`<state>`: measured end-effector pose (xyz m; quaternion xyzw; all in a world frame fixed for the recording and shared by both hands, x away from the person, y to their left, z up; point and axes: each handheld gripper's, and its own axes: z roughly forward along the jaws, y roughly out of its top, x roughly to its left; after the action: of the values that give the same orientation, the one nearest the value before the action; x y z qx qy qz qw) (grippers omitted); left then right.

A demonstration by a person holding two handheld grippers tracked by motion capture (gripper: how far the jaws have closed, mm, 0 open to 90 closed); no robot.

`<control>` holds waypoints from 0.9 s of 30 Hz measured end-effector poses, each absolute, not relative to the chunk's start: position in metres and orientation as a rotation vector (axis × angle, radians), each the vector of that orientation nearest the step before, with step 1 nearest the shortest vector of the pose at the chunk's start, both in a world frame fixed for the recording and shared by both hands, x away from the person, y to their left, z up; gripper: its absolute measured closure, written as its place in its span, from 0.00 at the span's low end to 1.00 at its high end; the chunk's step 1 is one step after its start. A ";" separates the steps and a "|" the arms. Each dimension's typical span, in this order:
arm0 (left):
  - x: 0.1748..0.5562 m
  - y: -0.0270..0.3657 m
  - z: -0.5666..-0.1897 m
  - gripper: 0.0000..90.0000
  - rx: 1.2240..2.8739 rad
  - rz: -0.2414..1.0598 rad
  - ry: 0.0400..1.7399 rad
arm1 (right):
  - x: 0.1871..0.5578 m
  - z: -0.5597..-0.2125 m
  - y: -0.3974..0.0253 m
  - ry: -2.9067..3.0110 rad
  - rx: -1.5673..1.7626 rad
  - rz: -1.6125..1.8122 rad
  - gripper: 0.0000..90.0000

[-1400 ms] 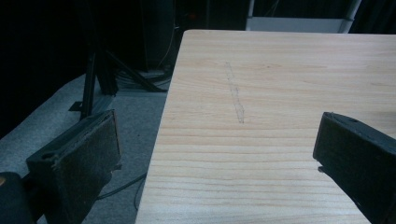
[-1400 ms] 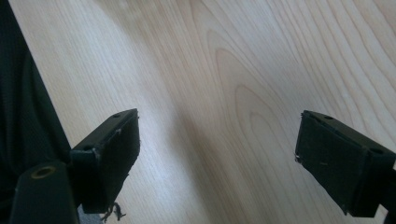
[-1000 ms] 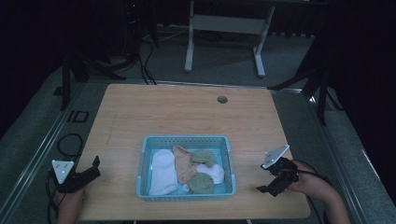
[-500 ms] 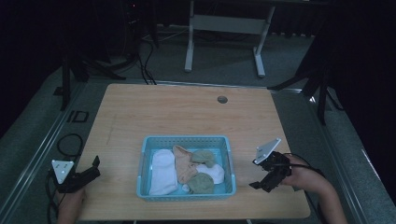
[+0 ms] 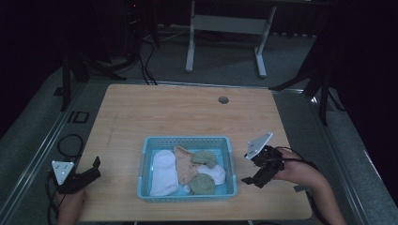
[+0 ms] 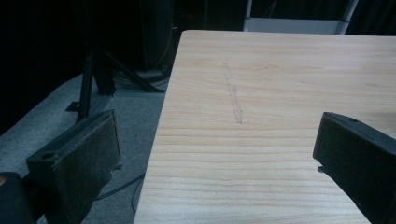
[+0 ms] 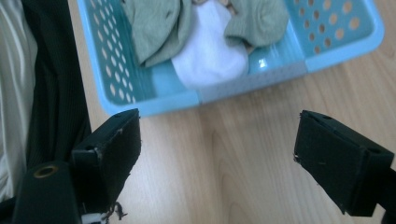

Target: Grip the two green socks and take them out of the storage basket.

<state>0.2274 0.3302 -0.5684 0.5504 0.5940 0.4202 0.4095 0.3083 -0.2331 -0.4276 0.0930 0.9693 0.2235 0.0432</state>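
Lying left-to-right, long blue basket (image 5: 146,160) of socks (image 5: 164,171).

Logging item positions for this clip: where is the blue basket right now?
In the high view the blue basket sits on the table's near half, between the grippers, closer to the right gripper.

From above my side I look forward and down over the whole table (image 5: 187,112), floor beyond. My left gripper camera sits low at the table's left edge, facing along the bare wood (image 6: 280,93). My right gripper camera points steeply down, close on the basket (image 7: 154,100) corner, which the high view also shows (image 5: 187,141).
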 end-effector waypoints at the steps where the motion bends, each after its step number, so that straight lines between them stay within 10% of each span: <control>1: 0.227 0.330 -0.568 0.00 1.386 1.058 1.496 | 0.309 -0.427 -0.231 2.962 0.282 0.684 0.16; 27: 0.227 0.330 -0.568 0.00 1.394 1.061 1.492 | 0.319 -0.444 -0.167 3.029 0.179 0.647 0.19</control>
<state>0.2272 0.3300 -0.5684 0.5532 0.5919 0.4208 0.4081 0.3188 -0.1668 -0.4437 0.0576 0.9761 0.2085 0.0196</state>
